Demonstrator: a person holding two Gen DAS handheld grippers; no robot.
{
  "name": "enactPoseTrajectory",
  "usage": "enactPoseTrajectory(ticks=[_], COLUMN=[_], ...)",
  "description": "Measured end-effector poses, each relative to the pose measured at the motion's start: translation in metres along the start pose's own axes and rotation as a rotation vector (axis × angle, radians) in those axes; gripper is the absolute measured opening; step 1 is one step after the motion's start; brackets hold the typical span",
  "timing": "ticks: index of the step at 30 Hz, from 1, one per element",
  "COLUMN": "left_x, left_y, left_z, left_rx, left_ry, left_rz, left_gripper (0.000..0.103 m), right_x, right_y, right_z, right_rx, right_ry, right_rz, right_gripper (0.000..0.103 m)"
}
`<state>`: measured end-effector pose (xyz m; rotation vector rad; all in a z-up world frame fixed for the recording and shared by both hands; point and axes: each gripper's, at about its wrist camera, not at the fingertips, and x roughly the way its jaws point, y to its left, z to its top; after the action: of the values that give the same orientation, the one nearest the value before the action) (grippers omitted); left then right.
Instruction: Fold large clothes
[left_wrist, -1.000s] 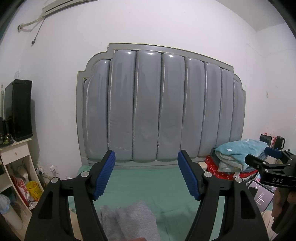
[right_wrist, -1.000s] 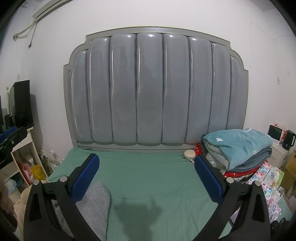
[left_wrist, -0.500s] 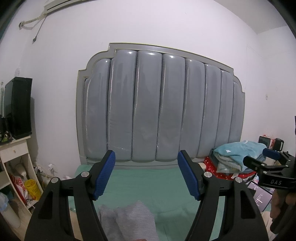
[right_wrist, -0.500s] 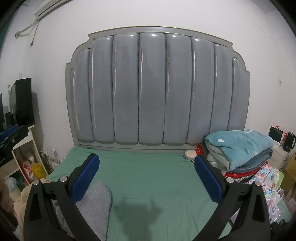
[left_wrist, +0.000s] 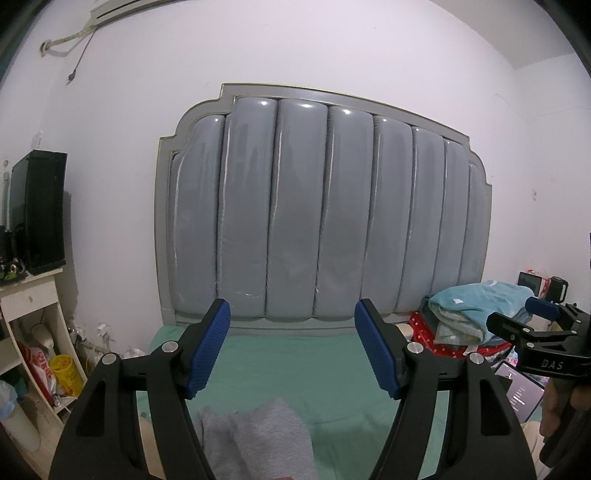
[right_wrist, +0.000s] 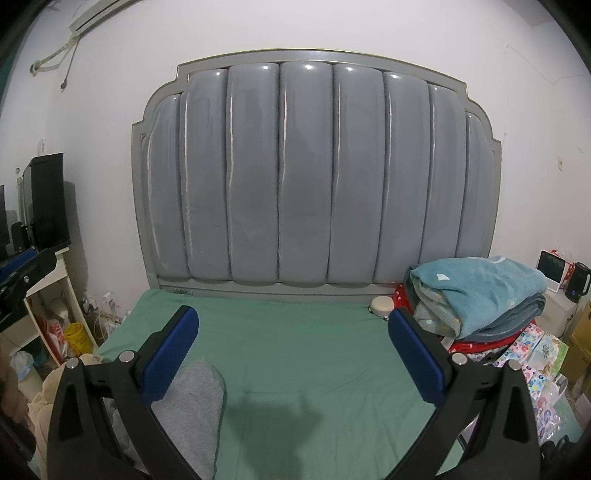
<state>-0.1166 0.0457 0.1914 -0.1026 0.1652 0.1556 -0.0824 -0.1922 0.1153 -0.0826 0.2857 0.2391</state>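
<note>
Through the left wrist camera, my left gripper (left_wrist: 291, 347) is released, jaws wide apart and empty, held above the green bedsheet (left_wrist: 295, 354). The soft grey knitted garment (left_wrist: 258, 439) lies crumpled on the sheet just below the jaws, ungrasped; I judge the folding has barely begun.

Through the right wrist camera, my right gripper (right_wrist: 293, 354) is likewise spread and holds nothing. The grey garment (right_wrist: 192, 406) sits on the sheet's near left part, beside the left finger, far from the padded grey headboard (right_wrist: 314, 177).
</note>
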Motion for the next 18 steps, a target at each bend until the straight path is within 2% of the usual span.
enactPoseTrajectory(ticks=[18], left_x=[0.0009], left_y=[-0.0045], left_z=[-0.0024], left_rx=[-0.001], left_ry=[0.008], left_rz=[-0.006], left_gripper=[0.073], right_x=[0.0021], right_y=[0.0032], right_z=[-0.004], right_rx=[-0.001], right_ry=[0.011], right_rz=[0.01], right_gripper=[0.102])
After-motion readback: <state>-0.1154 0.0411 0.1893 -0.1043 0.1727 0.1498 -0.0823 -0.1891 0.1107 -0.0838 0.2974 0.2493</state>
